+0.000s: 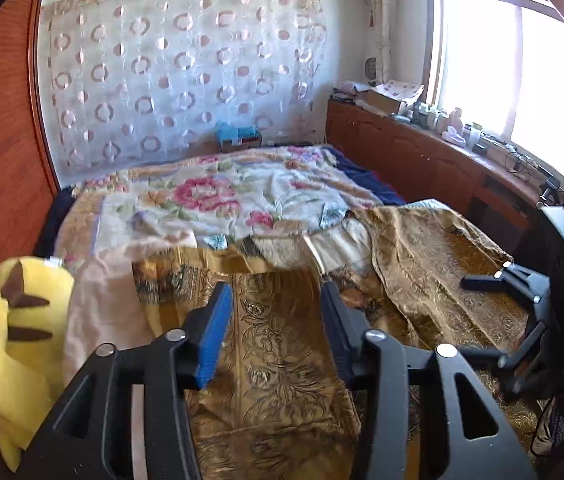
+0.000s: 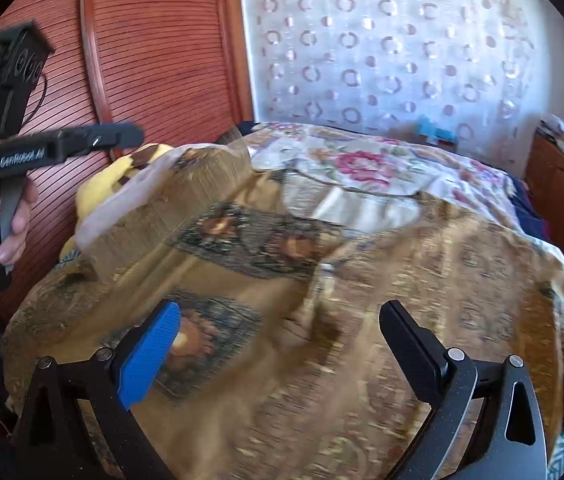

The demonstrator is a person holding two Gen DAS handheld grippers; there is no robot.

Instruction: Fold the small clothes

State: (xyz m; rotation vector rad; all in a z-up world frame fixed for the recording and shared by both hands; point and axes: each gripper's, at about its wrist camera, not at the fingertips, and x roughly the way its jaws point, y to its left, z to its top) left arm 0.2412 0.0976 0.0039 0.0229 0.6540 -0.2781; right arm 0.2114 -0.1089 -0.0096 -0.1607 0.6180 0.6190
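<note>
**Both grippers empty above the gold cloth**

We note the left gripper with fingers partly apart, nothing between them; the right gripper stands wide, also empty. The gold patterned cloth lies directly below and ahead of both finger pairs, its long panel running away from the left fingers. A pale pink garment and a yellow plush garment sit left of the left fingers, so we judge that hand nearer. Brocade looks stiff; plush soft

Both wrist views look down close over the bed, toward the curtain at 12 o'clock; both share it.
</note>
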